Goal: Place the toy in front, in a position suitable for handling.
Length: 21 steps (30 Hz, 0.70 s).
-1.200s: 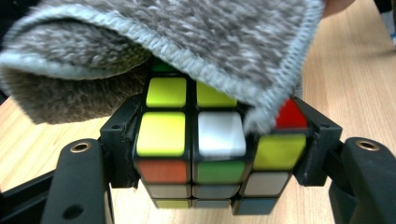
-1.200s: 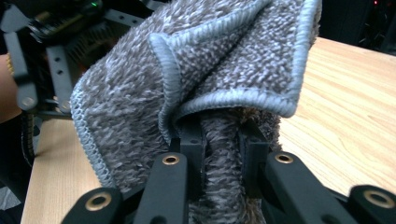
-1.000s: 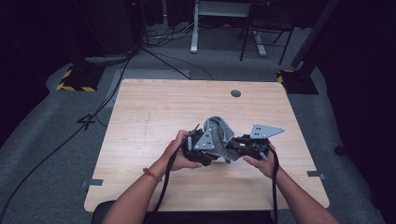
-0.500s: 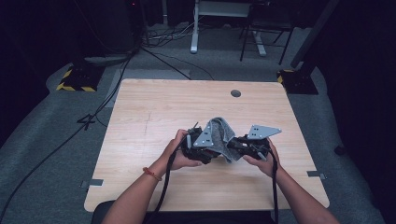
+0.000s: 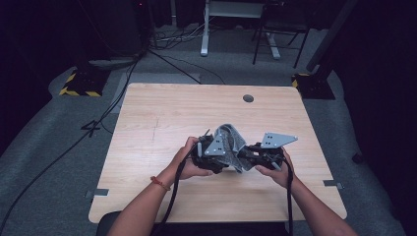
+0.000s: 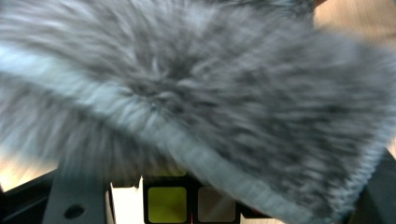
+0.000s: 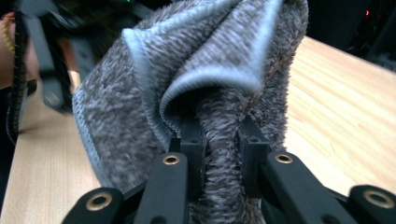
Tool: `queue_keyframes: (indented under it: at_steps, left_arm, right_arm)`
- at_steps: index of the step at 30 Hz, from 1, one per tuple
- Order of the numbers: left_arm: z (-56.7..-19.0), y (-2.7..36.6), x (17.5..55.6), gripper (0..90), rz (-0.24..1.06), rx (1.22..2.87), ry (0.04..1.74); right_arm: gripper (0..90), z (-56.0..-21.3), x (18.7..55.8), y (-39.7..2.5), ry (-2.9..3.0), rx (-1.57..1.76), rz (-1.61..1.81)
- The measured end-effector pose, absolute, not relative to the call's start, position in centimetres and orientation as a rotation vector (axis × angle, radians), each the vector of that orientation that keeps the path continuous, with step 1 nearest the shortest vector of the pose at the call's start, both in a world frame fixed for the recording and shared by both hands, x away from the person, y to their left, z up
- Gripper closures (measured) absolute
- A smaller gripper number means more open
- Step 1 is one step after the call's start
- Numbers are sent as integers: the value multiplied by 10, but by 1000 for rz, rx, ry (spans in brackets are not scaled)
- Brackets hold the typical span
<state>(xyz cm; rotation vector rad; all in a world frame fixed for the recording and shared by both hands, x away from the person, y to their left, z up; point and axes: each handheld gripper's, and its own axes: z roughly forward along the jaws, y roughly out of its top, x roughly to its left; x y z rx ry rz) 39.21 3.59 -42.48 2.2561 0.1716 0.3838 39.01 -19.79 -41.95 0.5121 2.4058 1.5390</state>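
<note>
Cloth: a grey fuzzy cloth (image 5: 232,140) with a lighter stitched hem, bunched and lifted off the desk (image 5: 162,113), held up between the 2 tongs near the desk's front middle.
Right tongs: the right tongs (image 7: 219,140) are clenched on a fold of the cloth (image 7: 205,70); in the right gripper view the 2 black jaws press a thick roll of fabric between them, and the rest of the cloth rises and drapes above them.
Left tongs: the left tongs (image 5: 219,156) sit just beside the cloth's left side in the high view. In the left gripper view the cloth (image 6: 196,93) lies blurred right across the lens; whether these tongs are clenched or released, I cannot tell.
Hands: left hand (image 5: 189,160) and right hand (image 5: 273,173) each grip a tool, forearms entering from the bottom edge.
Plates: a grey 3-cornered plate (image 5: 278,139) tops the right tool.
Desk: pale wood, with a round dark port (image 5: 248,98) near its far edge.
</note>
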Motion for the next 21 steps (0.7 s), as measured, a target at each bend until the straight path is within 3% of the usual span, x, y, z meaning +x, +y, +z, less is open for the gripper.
queue_keyframes:
  at_steps: [13, 21]
  left_arm:
    - [-419, 41, 391, 335, 381, 2211, 184]
    - [-421, 37, 391, 334, 369, 2228, 173]
  right_arm:
    - [767, -434, 403, -204, 2406, 618, 1386]
    - [769, -420, 393, -201, 2386, 557, 1530]
